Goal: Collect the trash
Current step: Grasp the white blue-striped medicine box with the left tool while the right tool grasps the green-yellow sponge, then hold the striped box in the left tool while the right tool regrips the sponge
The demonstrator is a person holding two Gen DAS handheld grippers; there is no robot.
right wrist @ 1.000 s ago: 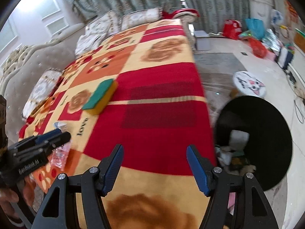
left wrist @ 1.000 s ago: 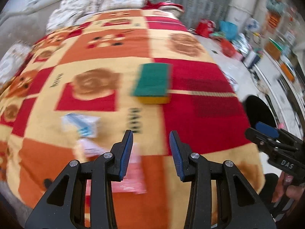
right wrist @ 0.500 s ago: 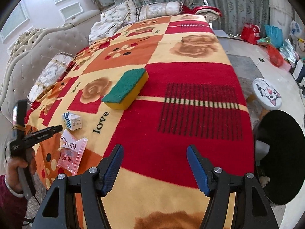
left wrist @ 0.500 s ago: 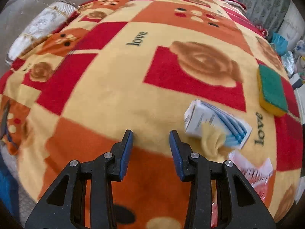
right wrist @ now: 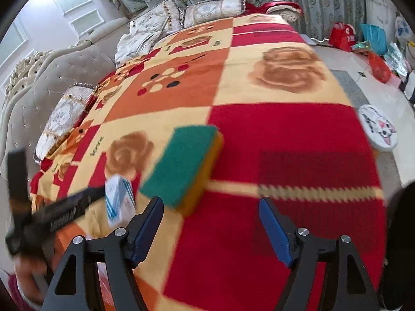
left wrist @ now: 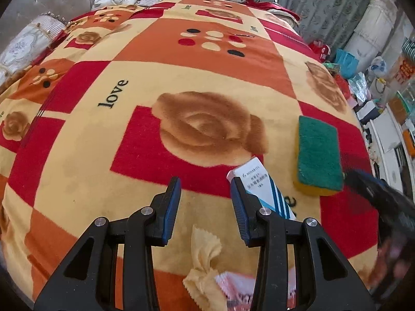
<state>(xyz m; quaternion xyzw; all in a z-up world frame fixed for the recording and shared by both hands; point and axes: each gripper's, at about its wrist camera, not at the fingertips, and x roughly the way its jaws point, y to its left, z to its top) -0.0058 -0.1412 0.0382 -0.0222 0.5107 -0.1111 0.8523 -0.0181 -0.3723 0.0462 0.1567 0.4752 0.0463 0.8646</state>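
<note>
A white and blue box [left wrist: 262, 184] lies on the patterned blanket [left wrist: 145, 171], just behind the right finger of my left gripper [left wrist: 206, 202]. That gripper is open with nothing between its fingers. Below it lie a crumpled yellow wrapper [left wrist: 205, 267] and a pink packet [left wrist: 241, 290]. A green and yellow sponge [right wrist: 184, 165] rests just beyond my right gripper [right wrist: 211, 223], whose jaws are opening with nothing between them. In the right wrist view the box [right wrist: 119, 199] sits left of the sponge, with the left gripper [right wrist: 59, 212] beside it. In the left wrist view the sponge [left wrist: 317, 153] lies right of the box.
Pillows [right wrist: 212, 10] and a padded headboard [right wrist: 64, 72] bound the bed's far and left sides. On the floor to the right stand a cat-print stool [right wrist: 378, 129], a dark bin edge [right wrist: 404, 202] and bags [right wrist: 342, 36].
My left gripper has swung left from the sponge and come down by the box and wrappers. My right gripper has moved from the bin side toward the sponge, and its jaws stand wider.
</note>
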